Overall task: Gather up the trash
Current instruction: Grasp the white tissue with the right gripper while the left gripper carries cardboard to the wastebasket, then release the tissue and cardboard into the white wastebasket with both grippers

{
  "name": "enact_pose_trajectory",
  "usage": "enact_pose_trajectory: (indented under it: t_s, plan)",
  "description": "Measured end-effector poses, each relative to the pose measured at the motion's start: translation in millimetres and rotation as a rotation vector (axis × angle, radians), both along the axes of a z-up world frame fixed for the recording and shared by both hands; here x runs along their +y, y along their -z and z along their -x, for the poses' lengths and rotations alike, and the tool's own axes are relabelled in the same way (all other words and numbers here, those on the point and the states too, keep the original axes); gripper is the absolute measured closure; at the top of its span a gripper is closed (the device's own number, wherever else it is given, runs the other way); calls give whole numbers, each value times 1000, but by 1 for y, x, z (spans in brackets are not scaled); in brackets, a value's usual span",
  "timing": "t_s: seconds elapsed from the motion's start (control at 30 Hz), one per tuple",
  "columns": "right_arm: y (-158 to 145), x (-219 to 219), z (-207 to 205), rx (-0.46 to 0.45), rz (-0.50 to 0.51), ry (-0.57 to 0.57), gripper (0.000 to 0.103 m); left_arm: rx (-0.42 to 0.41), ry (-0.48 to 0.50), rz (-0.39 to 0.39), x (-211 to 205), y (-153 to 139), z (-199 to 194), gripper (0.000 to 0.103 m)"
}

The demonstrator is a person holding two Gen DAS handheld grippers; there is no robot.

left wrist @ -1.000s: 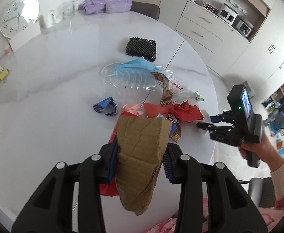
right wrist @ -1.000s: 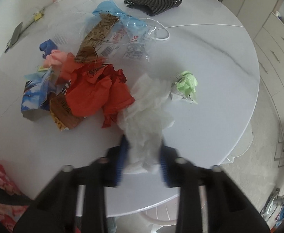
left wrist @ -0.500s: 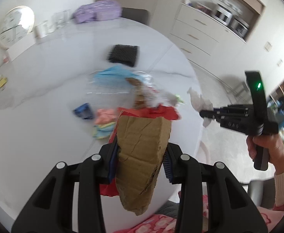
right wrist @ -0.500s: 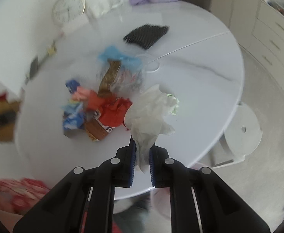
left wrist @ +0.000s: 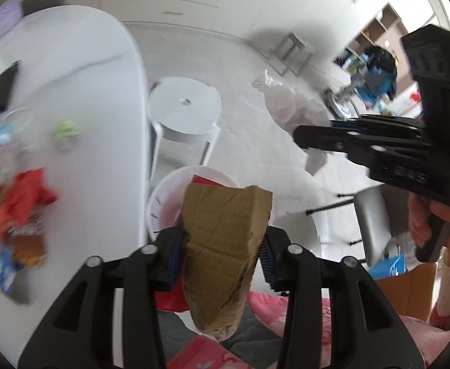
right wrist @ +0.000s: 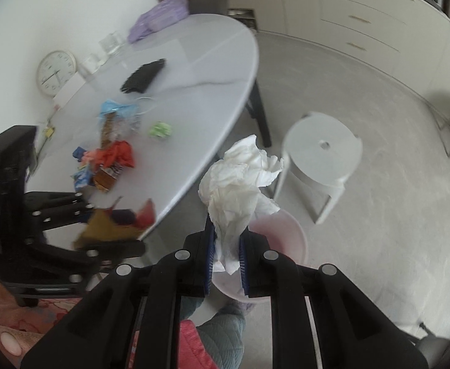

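My left gripper [left wrist: 222, 246] has a brown cardboard piece [left wrist: 225, 240] between its blue pads, with a red scrap [left wrist: 169, 298] behind it. Its jaws are opening while the pads still touch the cardboard. It hangs over a pale round bin [left wrist: 163, 203] on the floor beside the table. My right gripper [right wrist: 226, 255] is shut on a crumpled white tissue [right wrist: 240, 178], just above the same bin [right wrist: 286, 233]. In the left wrist view the right gripper [left wrist: 302, 136] and tissue [left wrist: 286, 107] are at the right. The left view is blurred.
The white oval table [right wrist: 194, 61] holds a pile of coloured wrappers [right wrist: 108, 163], a green wad [right wrist: 160, 129], black netting [right wrist: 145, 75], a clock [right wrist: 55, 72] and a purple bag [right wrist: 160, 20]. A white stool [right wrist: 320, 150] stands near the bin.
Both grippers have swung off the table toward the floor bin, carrying the cardboard and the tissue. Both views have rolled, and the table now lies to the left.
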State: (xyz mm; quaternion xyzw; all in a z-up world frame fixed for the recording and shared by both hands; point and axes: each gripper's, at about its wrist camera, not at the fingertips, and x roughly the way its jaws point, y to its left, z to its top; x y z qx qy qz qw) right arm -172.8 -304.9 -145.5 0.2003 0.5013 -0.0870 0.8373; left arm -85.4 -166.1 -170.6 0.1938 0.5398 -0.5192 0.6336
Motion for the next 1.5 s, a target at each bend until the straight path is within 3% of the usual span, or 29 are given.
enact_pose_trajectory:
  t_s: [0.1, 0.2, 0.4, 0.47, 0.5, 0.53, 0.57, 0.87, 1.2, 1.5]
  plan:
    - [5, -12, 13, 3, -17, 17, 87, 9, 2, -30, -24, 10, 9, 37]
    - [10, -20, 20, -1, -29, 13, 87, 7, -11, -38, -35, 10, 15, 25]
    - [27, -21, 15, 4, -72, -55, 83, -66, -119, -37, -24, -9, 11, 13]
    - [33, -17, 14, 18, -85, -89, 57, -88, -169, -28, -17, -21, 7, 12]
    - [38, -13, 12, 36, -82, -97, 27, -96, -201, -25, -10, -26, 3, 11]
    - [40, -11, 11, 46, -73, -97, 9, -103, -230, -25, -3, -31, -3, 10]
    - [41, -8, 11, 49, -65, -99, 6, -109, -259, -23, 3, -36, -6, 10]
    - [48, 0, 5, 100, -14, -74, 3, -199, -453, -16, 68, -66, -18, 8]
    - [33, 3, -14, 53, 27, -58, 3, -178, -630, -31, 123, -62, -32, 8]
    - [34, 13, -25, 69, 28, -88, 3, -201, -708, -45, 149, -67, -46, 8]
